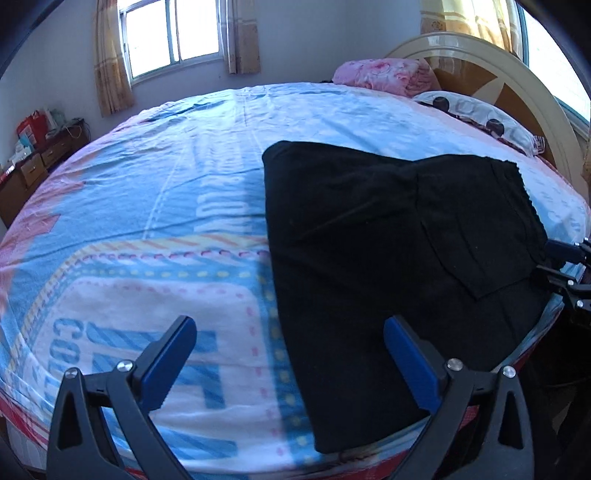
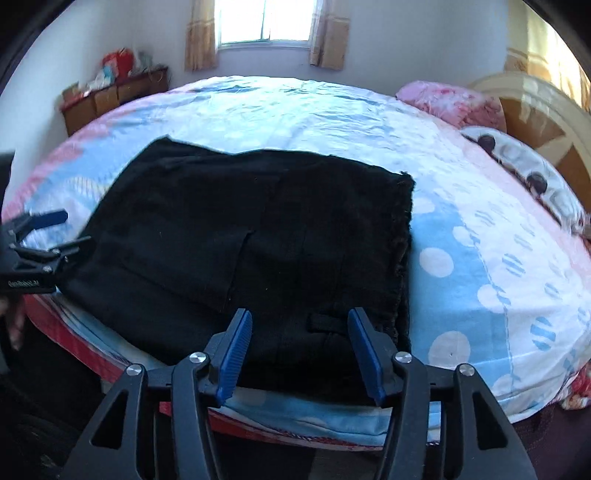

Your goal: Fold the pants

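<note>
Black pants (image 1: 369,266) lie folded flat on the bed near its front edge; they also show in the right wrist view (image 2: 258,236). My left gripper (image 1: 290,328) is open and empty, above the pants' left edge. It also shows in the right wrist view (image 2: 70,229) at the left, beside the pants. My right gripper (image 2: 299,325) is open and empty, just above the pants' front part with a belt loop (image 2: 327,323). It shows in the left wrist view (image 1: 554,258) at the pants' right side.
The bed (image 1: 147,184) has a blue, pink and white patterned sheet. Pillows (image 1: 476,114) and a pink blanket (image 1: 384,74) lie by the headboard (image 1: 517,74). A wooden cabinet (image 1: 33,166) with clutter stands by the far wall under a window (image 1: 173,33).
</note>
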`<move>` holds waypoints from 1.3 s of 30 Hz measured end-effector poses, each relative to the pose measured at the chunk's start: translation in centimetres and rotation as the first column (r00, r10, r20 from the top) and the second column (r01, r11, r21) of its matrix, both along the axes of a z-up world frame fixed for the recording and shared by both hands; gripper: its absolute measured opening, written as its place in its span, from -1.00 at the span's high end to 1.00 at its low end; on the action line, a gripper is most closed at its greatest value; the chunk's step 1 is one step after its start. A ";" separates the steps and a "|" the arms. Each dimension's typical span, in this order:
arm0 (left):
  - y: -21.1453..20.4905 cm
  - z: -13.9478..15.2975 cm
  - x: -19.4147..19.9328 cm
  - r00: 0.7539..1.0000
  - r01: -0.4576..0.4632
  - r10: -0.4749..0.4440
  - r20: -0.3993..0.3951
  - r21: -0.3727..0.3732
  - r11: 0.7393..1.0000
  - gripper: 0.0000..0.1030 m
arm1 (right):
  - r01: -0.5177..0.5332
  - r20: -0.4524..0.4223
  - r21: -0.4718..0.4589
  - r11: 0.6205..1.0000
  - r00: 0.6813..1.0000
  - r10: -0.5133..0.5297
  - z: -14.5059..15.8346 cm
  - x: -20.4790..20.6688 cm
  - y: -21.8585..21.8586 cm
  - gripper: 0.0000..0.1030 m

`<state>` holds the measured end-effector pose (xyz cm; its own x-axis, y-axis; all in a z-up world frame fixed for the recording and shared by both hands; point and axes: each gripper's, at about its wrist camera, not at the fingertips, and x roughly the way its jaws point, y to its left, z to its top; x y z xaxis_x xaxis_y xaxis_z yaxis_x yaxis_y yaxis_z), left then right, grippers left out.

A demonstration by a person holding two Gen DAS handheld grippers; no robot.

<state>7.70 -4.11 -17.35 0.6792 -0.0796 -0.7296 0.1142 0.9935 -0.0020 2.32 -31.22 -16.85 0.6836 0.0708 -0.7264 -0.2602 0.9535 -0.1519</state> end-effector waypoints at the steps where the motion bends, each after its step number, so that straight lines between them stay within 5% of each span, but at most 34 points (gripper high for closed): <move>1: 0.1 0.0 0.0 1.000 -0.001 0.001 0.001 -0.004 1.000 -1.00 | 0.000 -0.002 0.003 1.000 1.000 0.000 0.1 -0.1 0.1 -0.16; 16: -0.5 2.7 0.4 0.997 0.051 -0.050 0.051 -0.015 0.999 -1.00 | 0.111 -0.005 0.229 0.967 0.994 -0.113 4.3 0.0 -5.2 -0.17; 21: -0.8 1.9 3.3 0.999 0.053 -0.053 0.007 -0.051 0.997 -1.00 | 0.173 -0.094 0.347 0.922 0.984 -0.149 3.5 2.2 -8.1 -0.17; 26: -0.8 1.2 4.8 0.999 0.045 -0.046 -0.029 -0.053 0.998 -1.00 | 0.203 -0.140 0.326 0.923 0.976 -0.165 2.2 4.8 -9.1 -0.17; 31: 0.3 0.4 6.2 0.996 0.033 -0.046 -0.083 -0.141 0.989 -1.00 | 0.213 -0.202 0.432 0.876 0.970 -0.136 1.2 6.9 -11.1 -0.17; 39: 0.6 0.4 7.2 0.992 0.047 -0.066 -0.109 -0.172 0.984 -1.00 | 0.209 -0.282 0.541 0.815 0.958 -0.058 0.2 6.2 -11.6 -0.17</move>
<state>14.92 -3.50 -17.00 0.5835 -0.2440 -0.7746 0.1595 0.9697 -0.1852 8.47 -42.78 -16.65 0.5252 0.4369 -0.7303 -0.0805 0.8798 0.4685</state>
